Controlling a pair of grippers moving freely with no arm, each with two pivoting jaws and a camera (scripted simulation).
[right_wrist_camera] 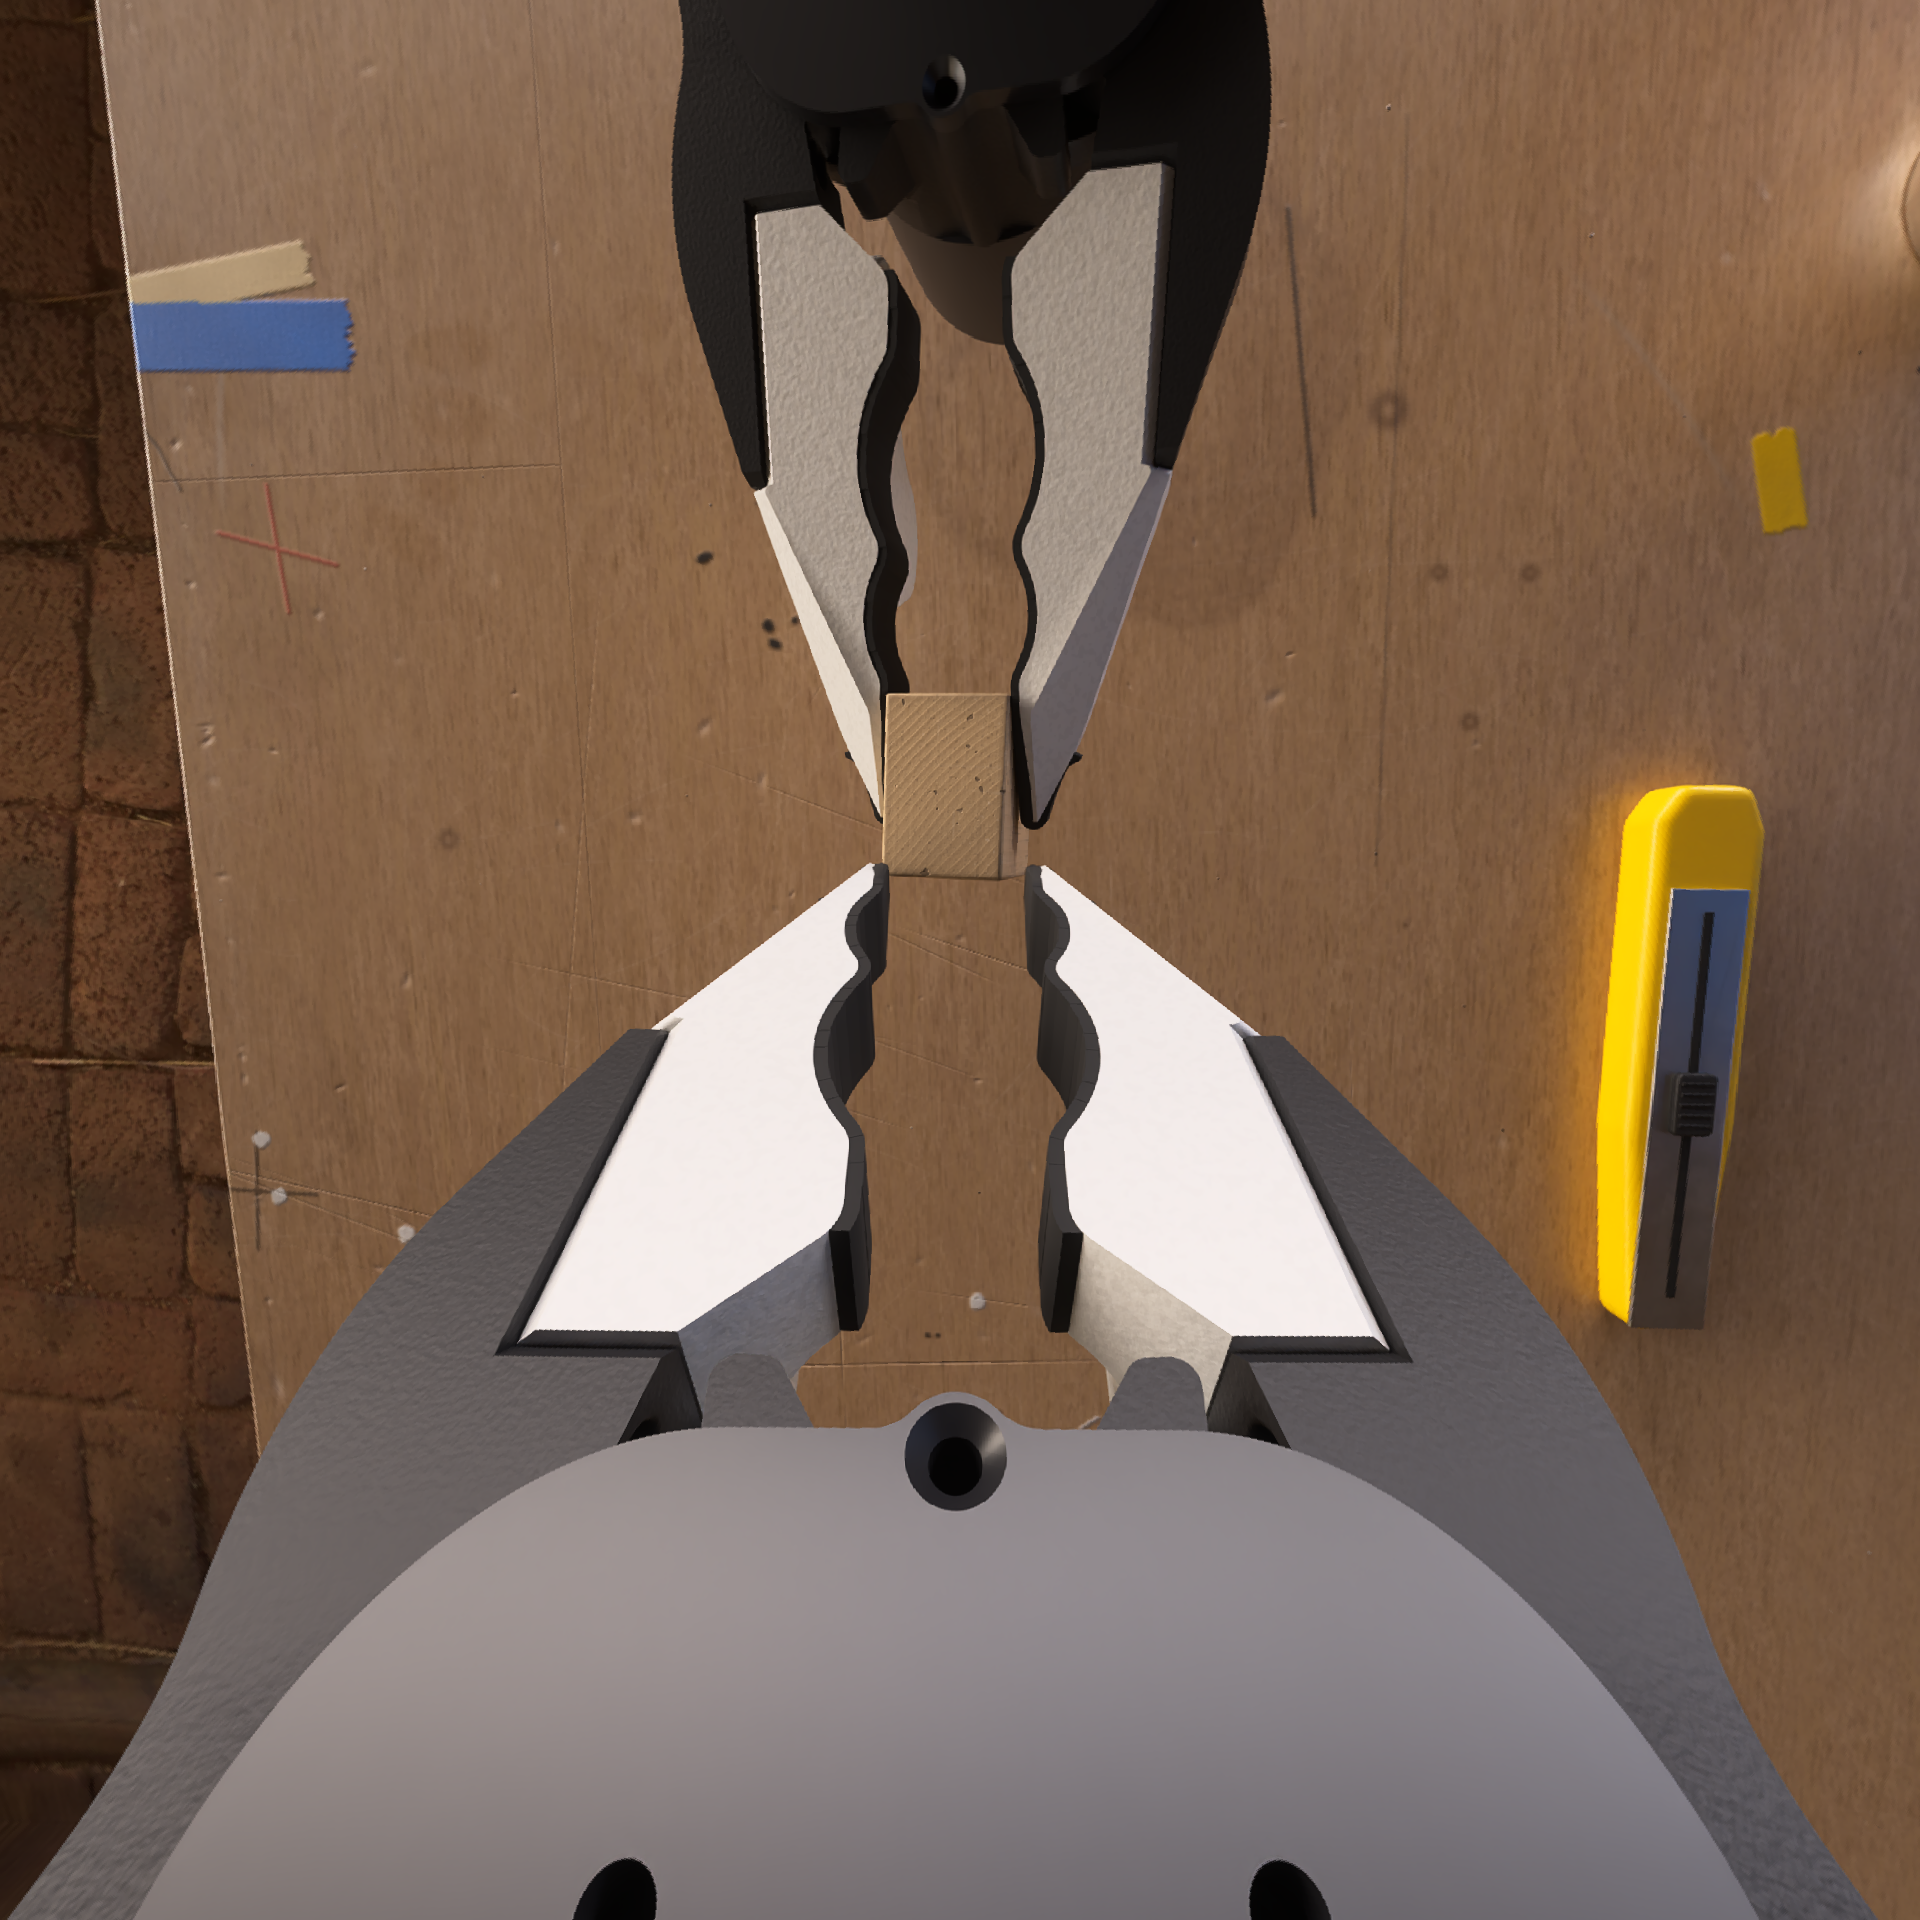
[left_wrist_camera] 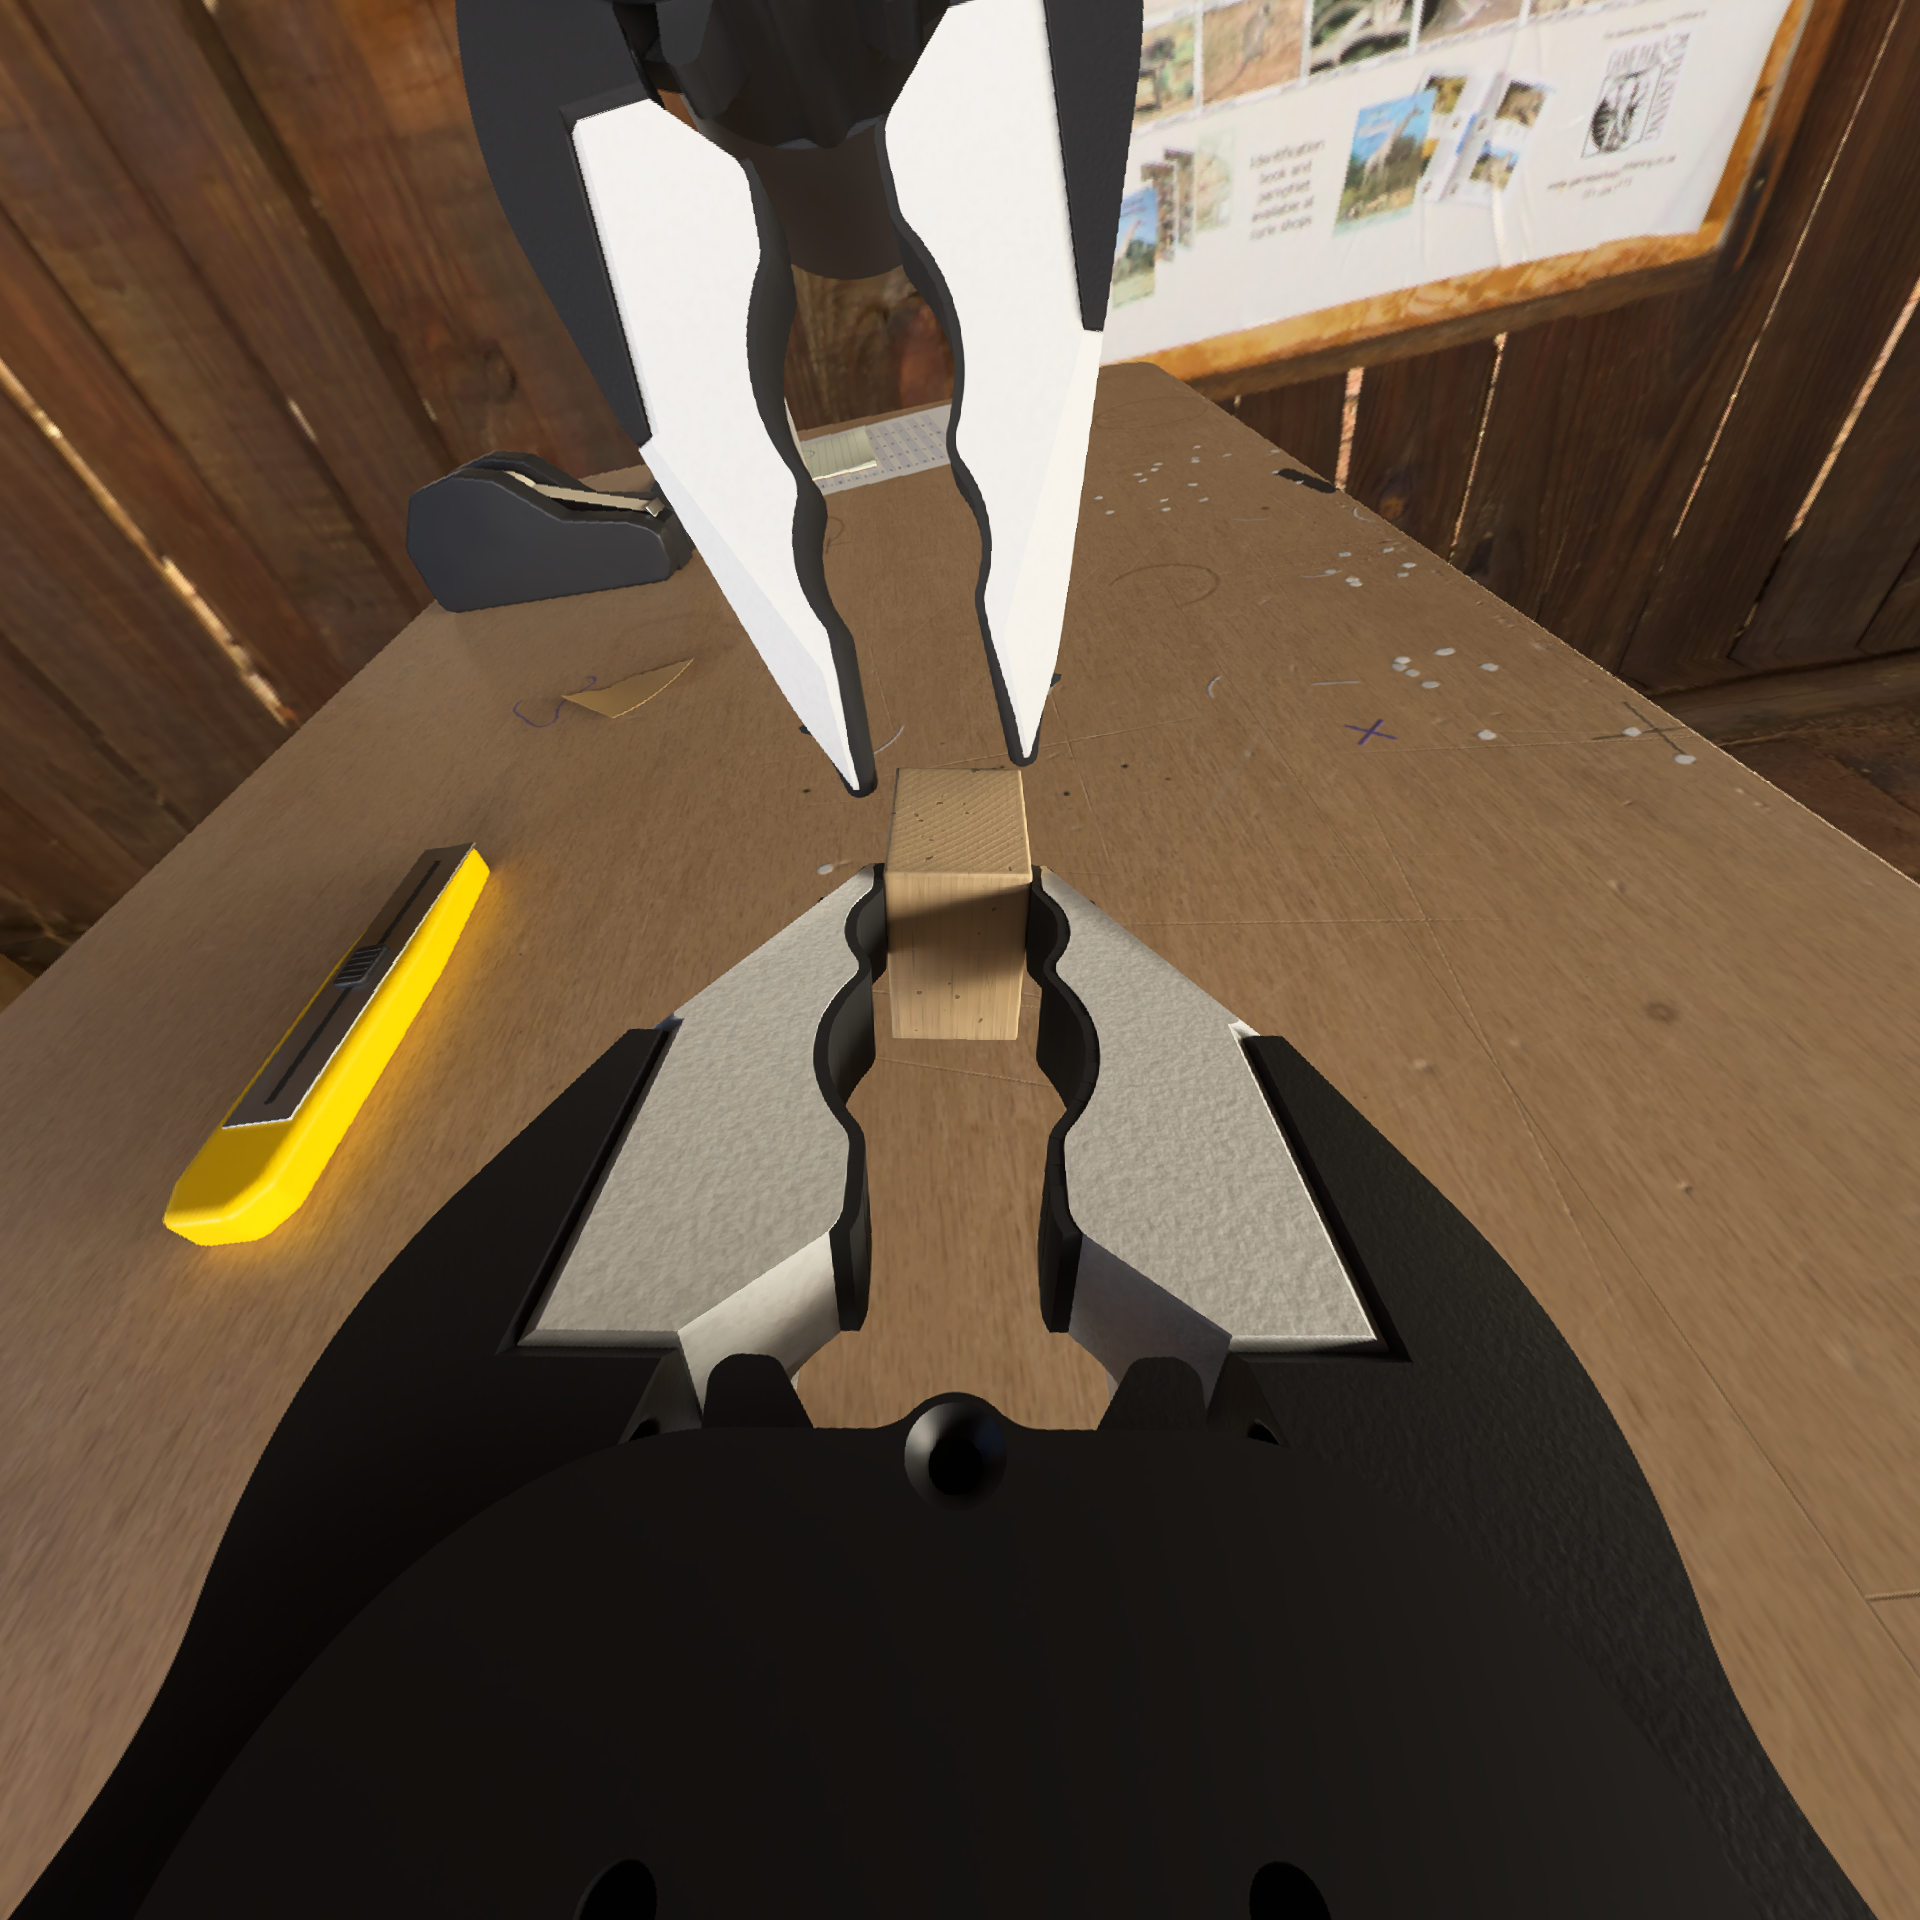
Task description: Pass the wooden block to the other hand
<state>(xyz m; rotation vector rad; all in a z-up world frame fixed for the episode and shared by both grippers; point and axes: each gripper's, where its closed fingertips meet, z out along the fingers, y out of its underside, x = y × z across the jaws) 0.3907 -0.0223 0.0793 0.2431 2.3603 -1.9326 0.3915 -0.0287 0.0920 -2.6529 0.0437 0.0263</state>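
A small wooden block [left_wrist_camera: 958,914] is held above the brown table [left_wrist_camera: 1403,987], clamped between the fingertips of my left gripper [left_wrist_camera: 956,883]. In the right wrist view the block [right_wrist_camera: 945,784] sits between the left gripper's tips [right_wrist_camera: 951,816], which reach in from the top. My right gripper [right_wrist_camera: 956,873] is open, and its tips are just short of the block's near end, one on each side and not gripping. In the left wrist view the right gripper [left_wrist_camera: 940,774] comes down from above, with its tips at the block's far top edge.
A yellow utility knife [left_wrist_camera: 332,1039] lies on the table to one side and also shows in the right wrist view [right_wrist_camera: 1683,1049]. A dark tape dispenser [left_wrist_camera: 540,530] stands farther back. Blue tape [right_wrist_camera: 244,335] marks the table's edge. Wooden walls and a noticeboard [left_wrist_camera: 1455,156] stand behind.
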